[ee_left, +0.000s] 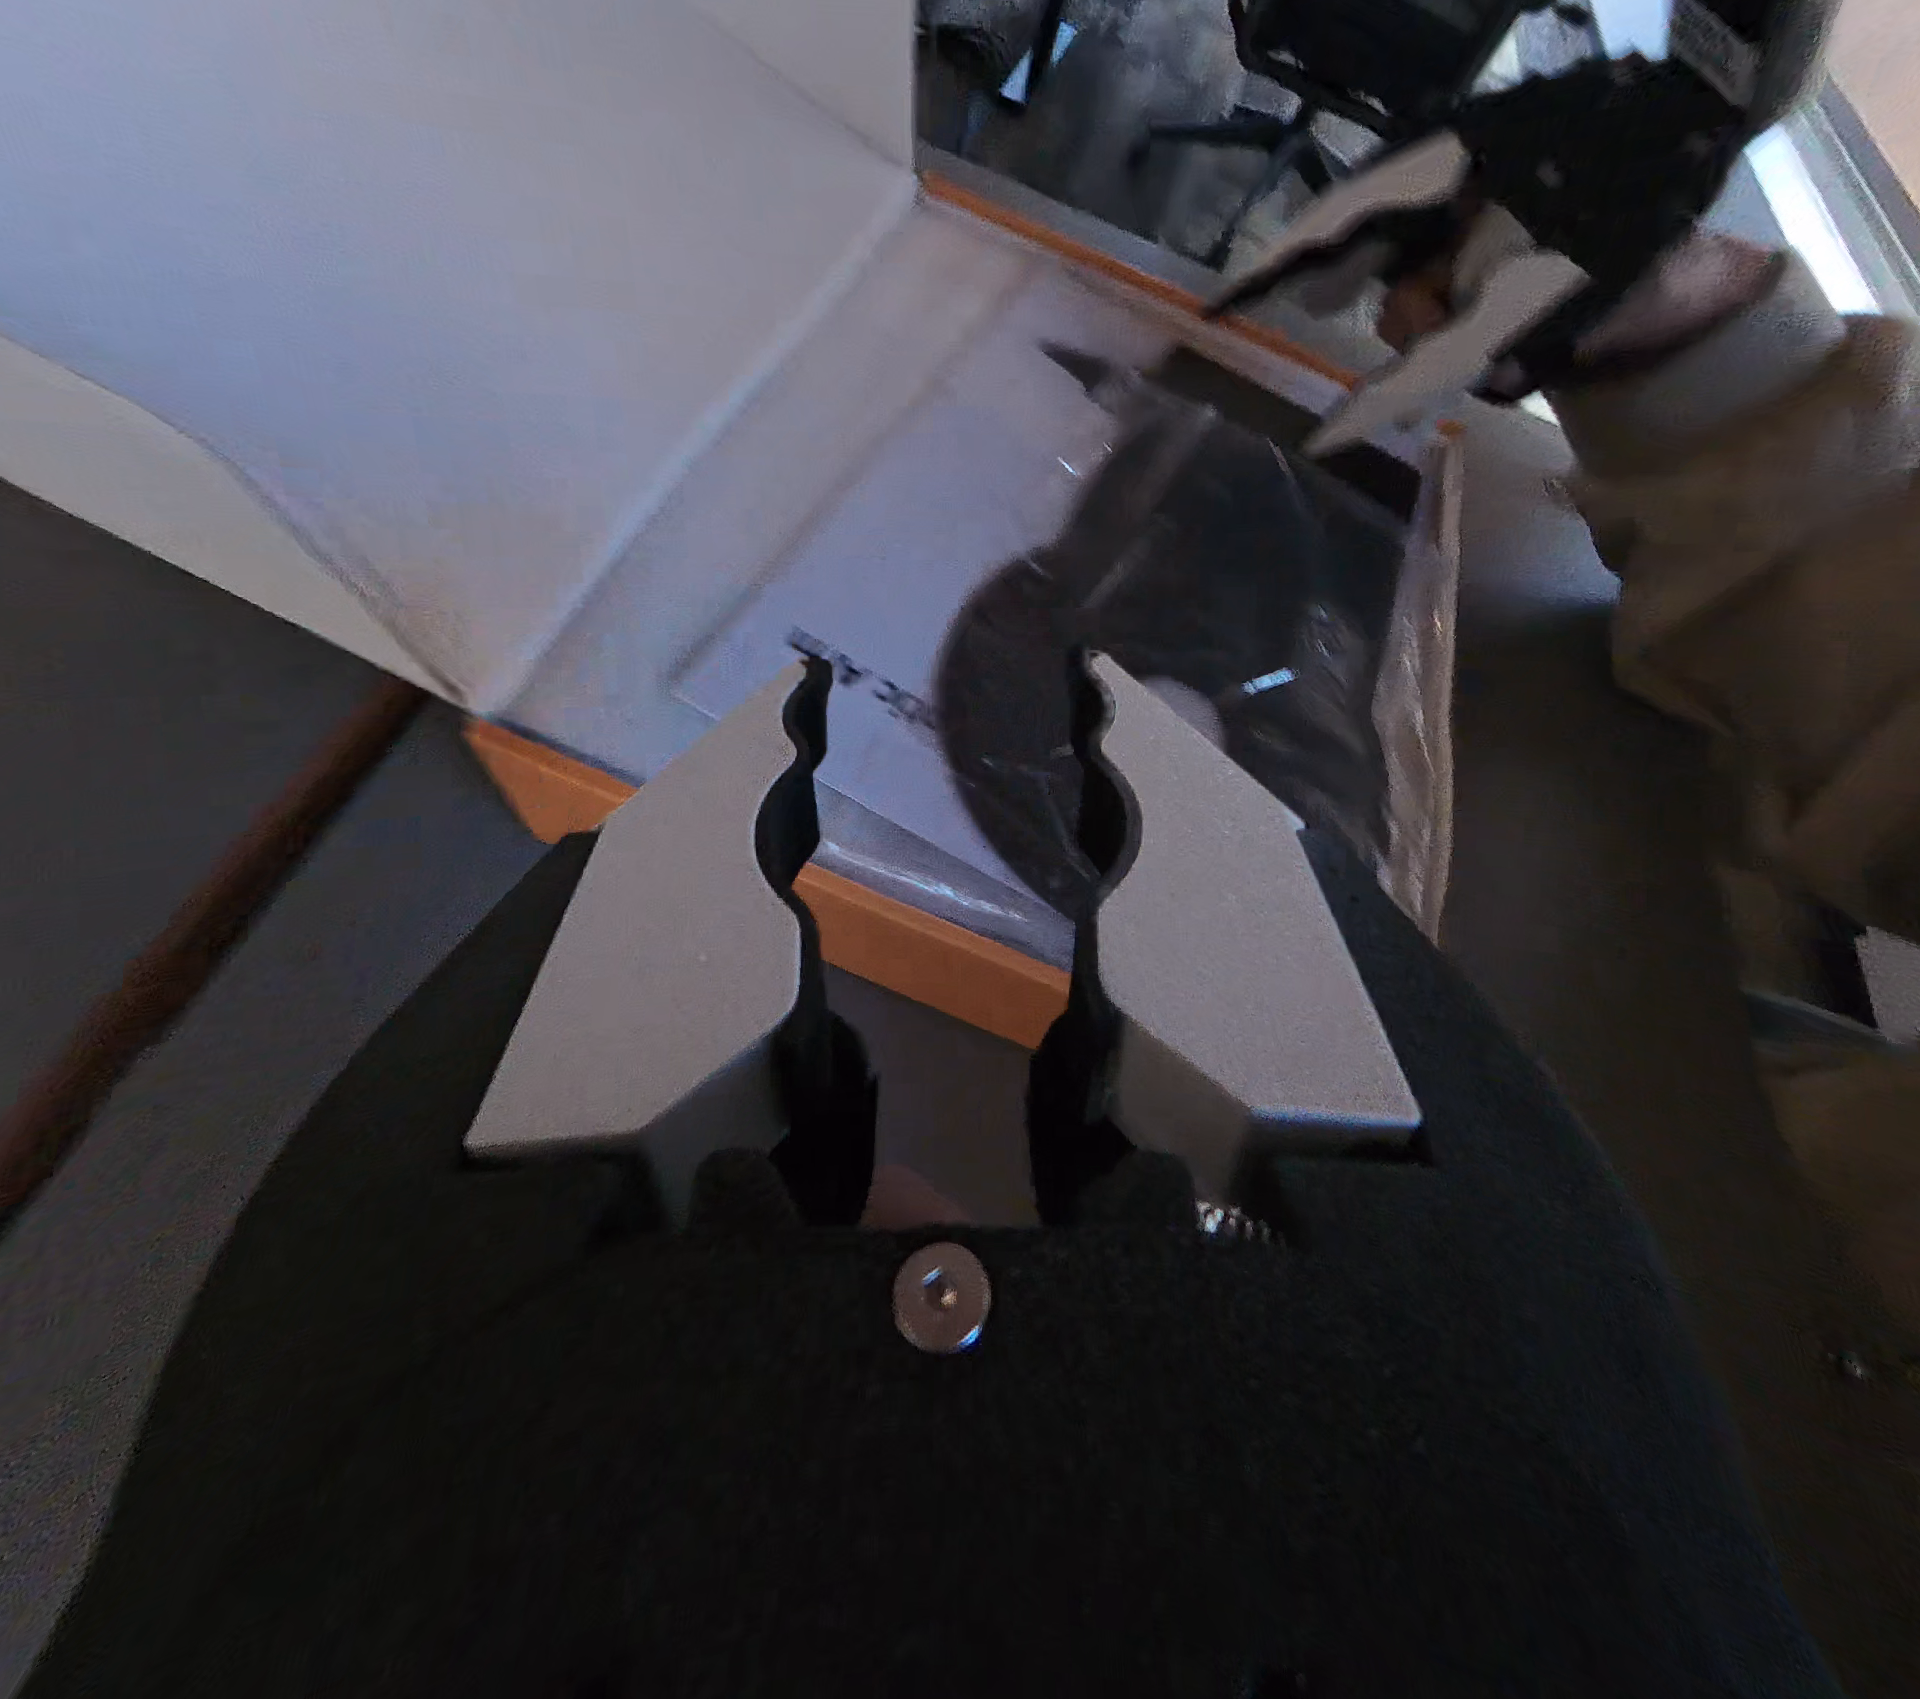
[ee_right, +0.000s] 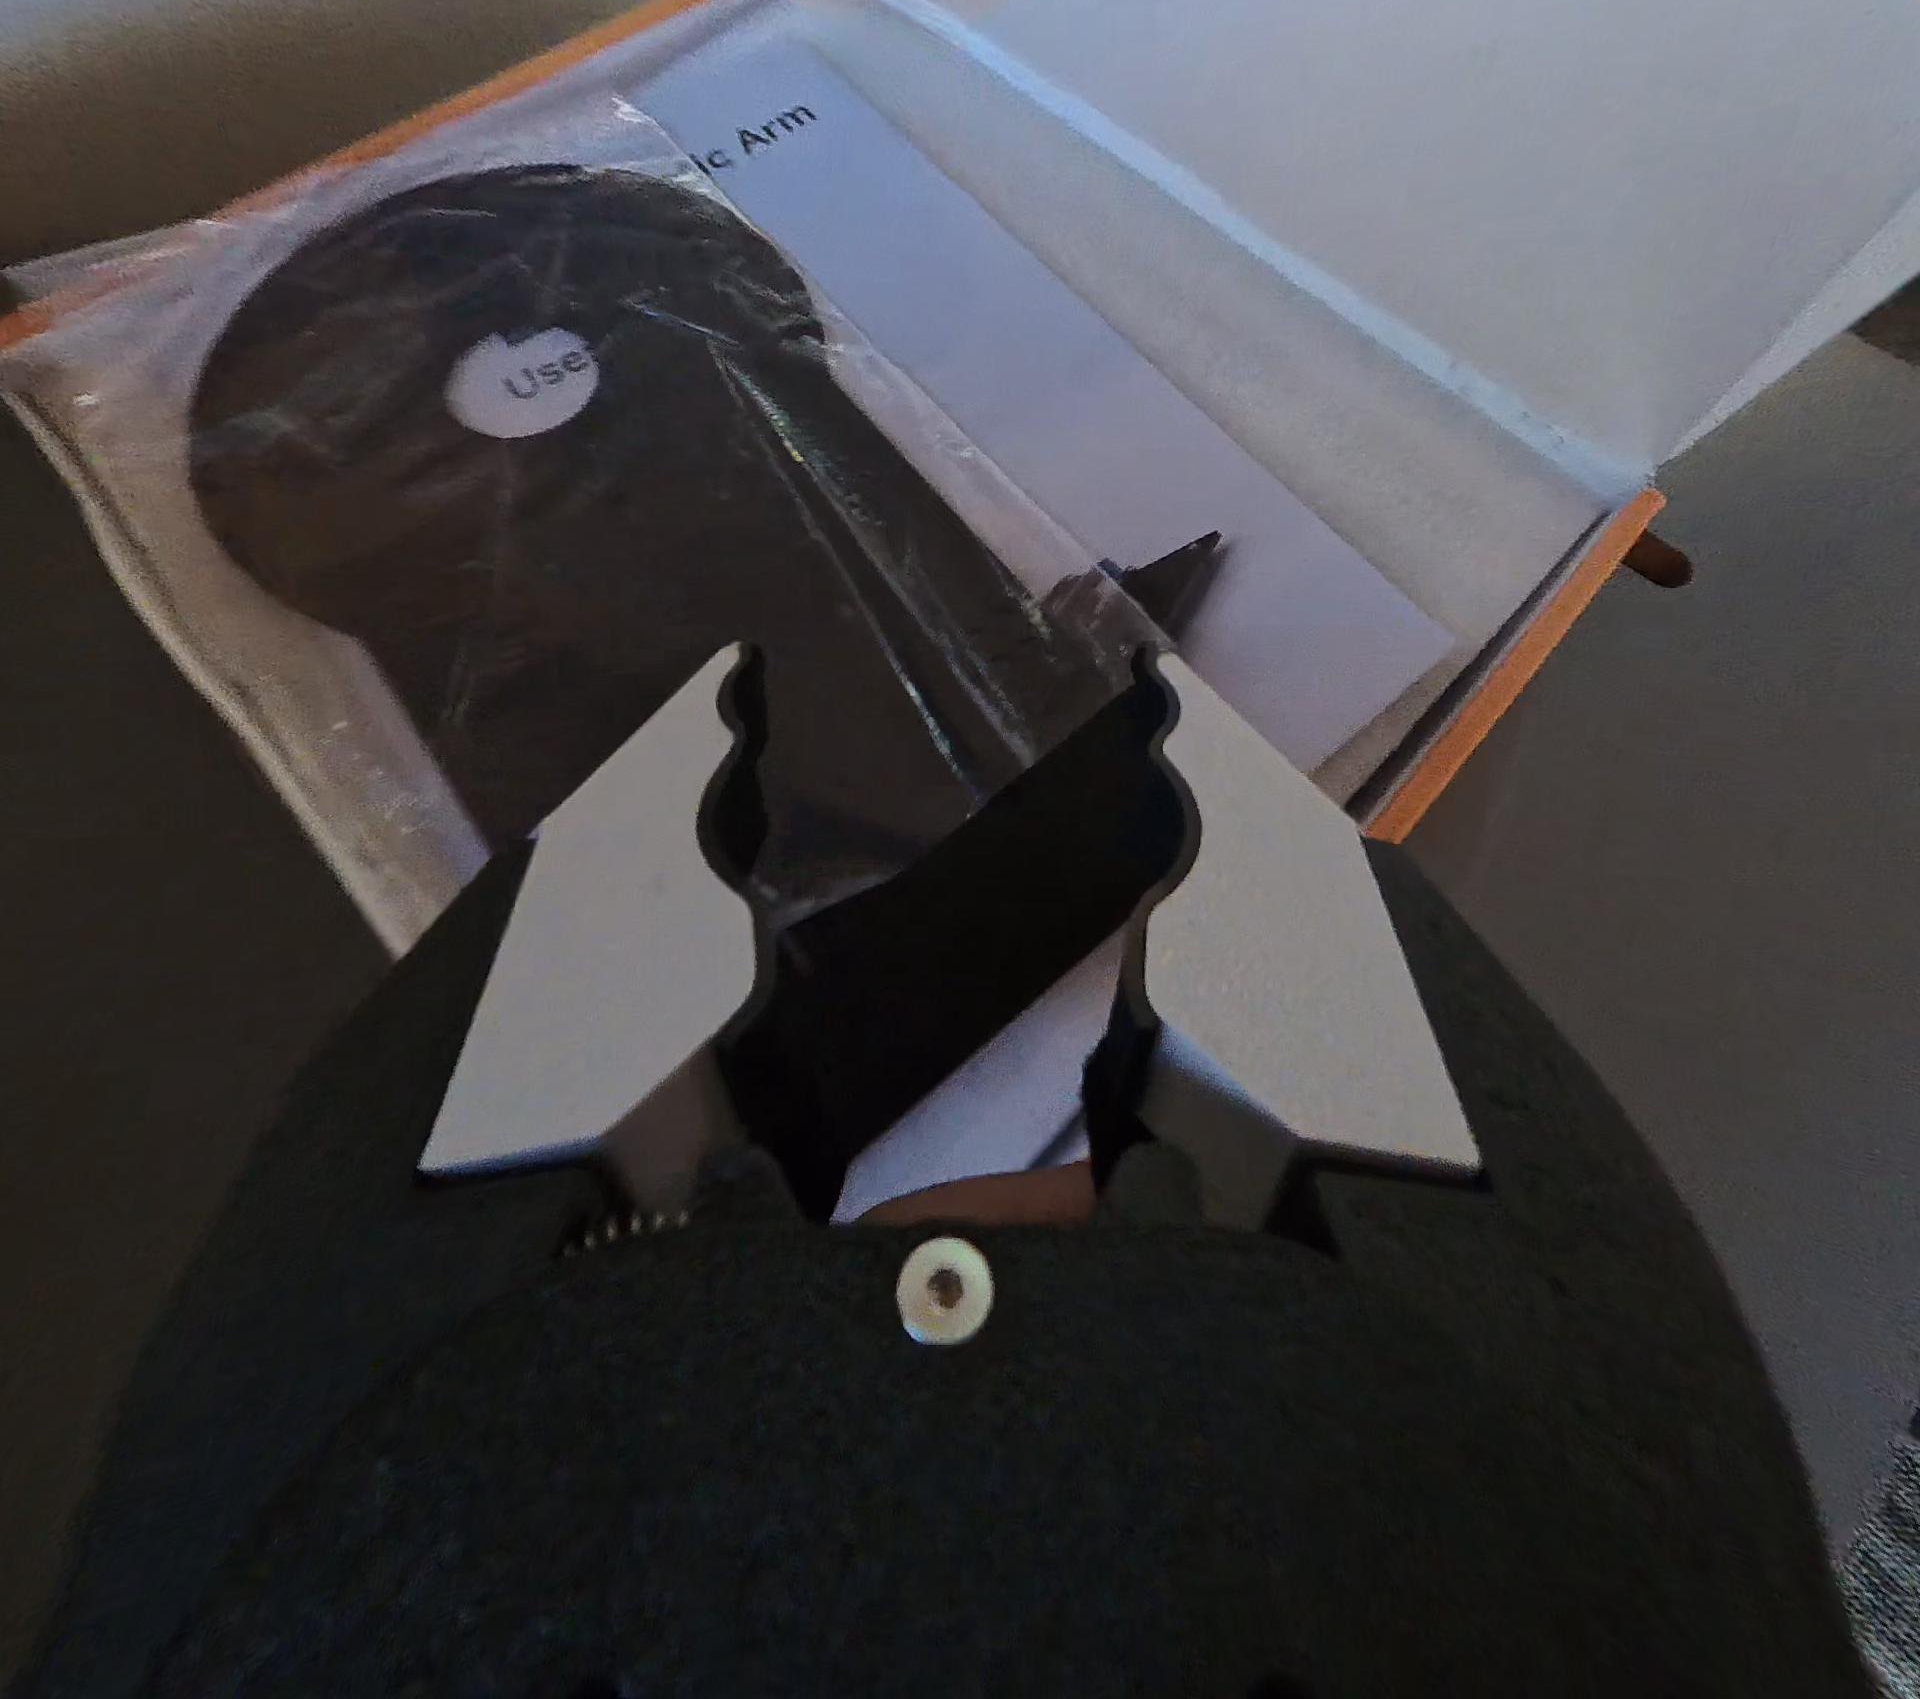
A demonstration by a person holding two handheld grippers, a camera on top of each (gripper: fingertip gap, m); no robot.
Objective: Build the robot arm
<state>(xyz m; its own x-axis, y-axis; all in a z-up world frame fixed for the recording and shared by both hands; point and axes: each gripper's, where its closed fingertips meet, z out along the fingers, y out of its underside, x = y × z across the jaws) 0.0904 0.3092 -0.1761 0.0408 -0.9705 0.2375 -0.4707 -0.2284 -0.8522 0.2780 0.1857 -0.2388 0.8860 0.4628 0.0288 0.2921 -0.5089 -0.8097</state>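
While left tongs [ee_left: 945, 673] hover open over the white box [ee_left: 935, 953], right tongs [ee_right: 945, 662] straddle a black strip [ee_right: 966, 901] above the bagged black disc [ee_right: 468, 506]; grip unclear.

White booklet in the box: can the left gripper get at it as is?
Probably yes. The left gripper is open and empty, the box lid stands up, and the white booklet lies partly bare beside the bagged black part.

Right gripper [ee_left: 1382, 340] motion-blurred; bagged black disc [ee_right: 499, 444] — lower part behind fingers [ee_right: 613, 953]
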